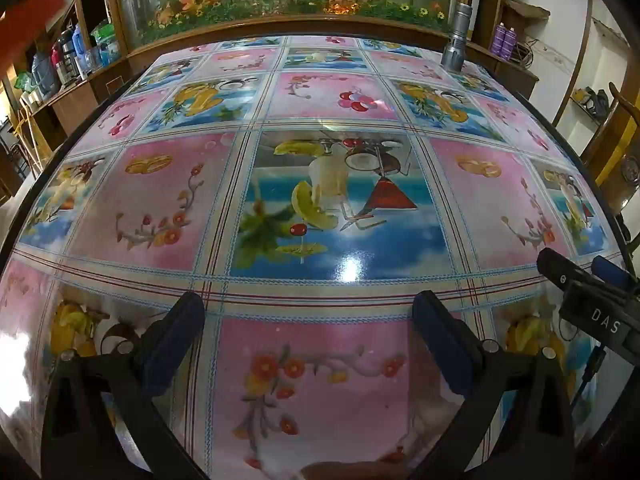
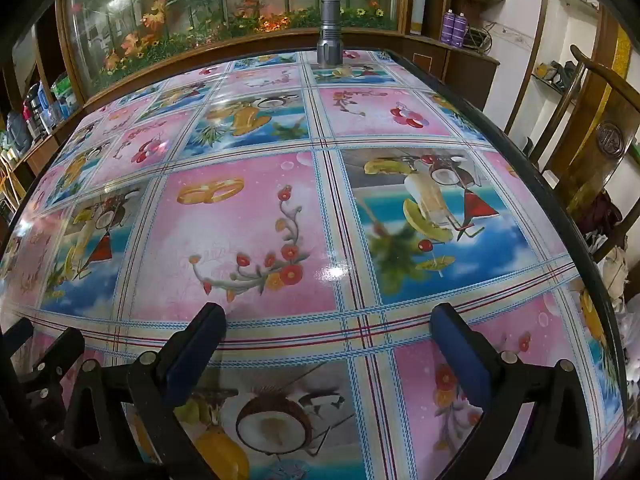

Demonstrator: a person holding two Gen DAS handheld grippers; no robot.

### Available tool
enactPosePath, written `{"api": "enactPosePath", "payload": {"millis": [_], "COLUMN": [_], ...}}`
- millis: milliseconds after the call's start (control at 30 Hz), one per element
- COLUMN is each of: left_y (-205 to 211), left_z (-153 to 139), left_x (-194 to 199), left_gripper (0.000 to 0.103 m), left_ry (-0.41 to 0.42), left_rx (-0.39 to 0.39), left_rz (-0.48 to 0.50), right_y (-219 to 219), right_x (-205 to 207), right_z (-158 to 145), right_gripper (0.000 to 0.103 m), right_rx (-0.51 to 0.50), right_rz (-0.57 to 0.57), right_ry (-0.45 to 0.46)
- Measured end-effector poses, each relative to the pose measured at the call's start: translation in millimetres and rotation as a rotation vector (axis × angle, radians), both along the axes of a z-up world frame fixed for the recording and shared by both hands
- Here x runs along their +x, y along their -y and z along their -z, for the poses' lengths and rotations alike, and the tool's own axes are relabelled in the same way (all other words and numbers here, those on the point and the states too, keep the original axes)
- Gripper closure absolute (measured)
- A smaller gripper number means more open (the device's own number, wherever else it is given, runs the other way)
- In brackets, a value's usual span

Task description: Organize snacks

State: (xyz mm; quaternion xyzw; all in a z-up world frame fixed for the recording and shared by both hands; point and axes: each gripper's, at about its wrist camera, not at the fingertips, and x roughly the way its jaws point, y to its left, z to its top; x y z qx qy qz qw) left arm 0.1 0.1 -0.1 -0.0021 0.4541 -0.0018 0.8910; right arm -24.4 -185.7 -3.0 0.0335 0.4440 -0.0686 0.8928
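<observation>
Both grippers are tilted steeply downward, jaws spread about as wide as they go. Nothing is pinched between the left gripper [image 1: 308, 308], and nothing between the right gripper [image 2: 328, 320] either. The two are held side by side, close together; whether their frames actually touch can't really be made out at the warped edge.

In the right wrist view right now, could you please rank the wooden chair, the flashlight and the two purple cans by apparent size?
1. Wooden chair, largest, though nearest the camera.
2. Flashlight, standing upright at the table's far edge.
3. Purple cans on the side shelf, smallest; the two look alike.
</observation>
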Motion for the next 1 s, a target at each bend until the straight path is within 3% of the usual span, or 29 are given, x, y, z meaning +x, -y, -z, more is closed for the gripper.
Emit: {"api": "enactPosePath", "payload": {"millis": [1000], "left_y": [-1.3], "left_z": [-1.2], "left_x": [0.0], "left_gripper": [0.000], "left_ry": [0.000], "left_rx": [0.001], "left_rz": [0.004], "right_y": [8.4], "right_x": [0.6], "right_z": [0.2], "right_gripper": [0.000], "right_rx": [-0.002], "right_rz": [0.000], "right_ry": [0.002]}}
